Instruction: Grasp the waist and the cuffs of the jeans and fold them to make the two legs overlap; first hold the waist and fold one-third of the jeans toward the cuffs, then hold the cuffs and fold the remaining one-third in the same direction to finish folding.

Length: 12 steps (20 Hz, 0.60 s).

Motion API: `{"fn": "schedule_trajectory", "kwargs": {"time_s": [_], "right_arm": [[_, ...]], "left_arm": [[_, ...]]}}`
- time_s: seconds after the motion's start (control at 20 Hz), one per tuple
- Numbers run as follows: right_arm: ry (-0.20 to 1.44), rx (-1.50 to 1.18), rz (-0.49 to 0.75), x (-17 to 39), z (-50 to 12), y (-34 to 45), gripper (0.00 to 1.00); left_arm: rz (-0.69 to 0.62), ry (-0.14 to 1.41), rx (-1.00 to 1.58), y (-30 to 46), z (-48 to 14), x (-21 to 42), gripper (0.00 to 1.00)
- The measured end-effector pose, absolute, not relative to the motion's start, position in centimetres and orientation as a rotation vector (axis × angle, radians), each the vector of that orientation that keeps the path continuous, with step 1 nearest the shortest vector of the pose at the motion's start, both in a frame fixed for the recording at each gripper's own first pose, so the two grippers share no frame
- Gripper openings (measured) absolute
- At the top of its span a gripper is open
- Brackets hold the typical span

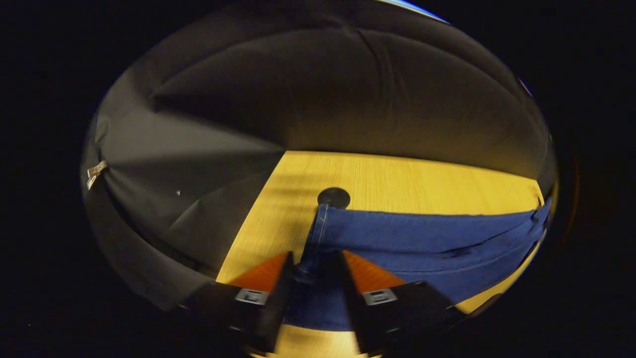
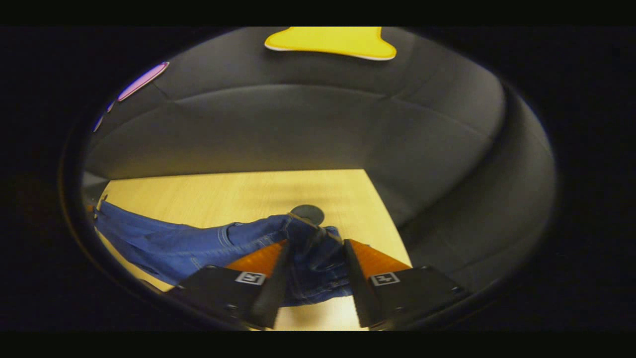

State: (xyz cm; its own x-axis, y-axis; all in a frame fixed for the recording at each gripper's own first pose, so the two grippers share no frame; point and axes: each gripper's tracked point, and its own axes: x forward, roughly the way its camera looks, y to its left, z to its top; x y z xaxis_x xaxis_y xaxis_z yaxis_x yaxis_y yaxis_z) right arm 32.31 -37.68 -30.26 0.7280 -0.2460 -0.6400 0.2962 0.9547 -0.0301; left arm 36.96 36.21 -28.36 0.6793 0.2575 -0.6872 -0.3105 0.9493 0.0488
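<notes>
The booth wall (image 1: 348, 89), a dark creased cloth, closes off the scene behind and beside the counter (image 1: 407, 184) in both views. The counter is a pale wood-grain surface; in the left gripper view its left edge runs diagonally against the cloth, and in the right gripper view its right edge does the same. The jeans (image 1: 427, 238) lie across the counter as a long blue band, stretched between the two grippers and sagging slightly along the middle. In the left gripper view the left gripper (image 1: 312, 271) has its jaws closed on a stitched end of the jeans, with denim filling the gap between them. In the right gripper view the right gripper (image 2: 314, 263) has its jaws clamped on a bunched, seamed end of the jeans, the cloth rising in a wad between them. A small dark round disc (image 1: 334, 197) sits in the counter surface just beyond the gripped cloth; the denim overlaps its near rim in both views.
</notes>
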Motion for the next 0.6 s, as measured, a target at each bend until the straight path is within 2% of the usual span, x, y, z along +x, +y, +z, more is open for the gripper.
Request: {"fn": "schedule_trajectory", "kwargs": {"time_s": [0.1,0.2,0.25,0.3,0.4,0.45,0.5,0.55,0.6], "right_arm": [[0.605,0.107,-0.367,31.3,-28.5,-39.0,0.88],[0.528,0.154,-0.41,29.4,-27.1,-39.3,0.92],[0.492,0.178,-0.433,28.8,-26.9,-39.3,0.9],[0.466,0.204,-0.453,28.2,-27.1,-39.2,0.96],[0.436,0.254,-0.466,26.9,-28.1,-39.0,0.97],[0.439,0.258,-0.474,26.1,-29.2,-38.8,0.92],[0.446,0.257,-0.485,25.6,-29.8,-38.8,0.92],[0.455,0.263,-0.488,25.4,-30.5,-38.7,0.98],[0.457,0.279,-0.485,25.3,-31.4,-38.5,0.99]], "left_arm": [[0.303,0.625,-0.086,35.2,-25.4,37.5,1.0],[0.299,0.519,-0.07,33.9,-22.3,36.0,0.96],[0.295,0.483,-0.054,32.5,-21.0,34.8,0.96],[0.3,0.448,-0.043,31.4,-19.7,34.0,0.96],[0.274,0.411,-0.04,28.3,-18.2,31.2,0.97],[0.247,0.402,-0.044,26.3,-17.7,29.9,0.98],[0.233,0.392,-0.051,24.8,-17.2,28.9,0.97],[0.199,0.39,-0.053,23.2,-17.1,27.9,0.97],[0.178,0.385,-0.05,21.2,-16.6,26.8,0.97]]}}
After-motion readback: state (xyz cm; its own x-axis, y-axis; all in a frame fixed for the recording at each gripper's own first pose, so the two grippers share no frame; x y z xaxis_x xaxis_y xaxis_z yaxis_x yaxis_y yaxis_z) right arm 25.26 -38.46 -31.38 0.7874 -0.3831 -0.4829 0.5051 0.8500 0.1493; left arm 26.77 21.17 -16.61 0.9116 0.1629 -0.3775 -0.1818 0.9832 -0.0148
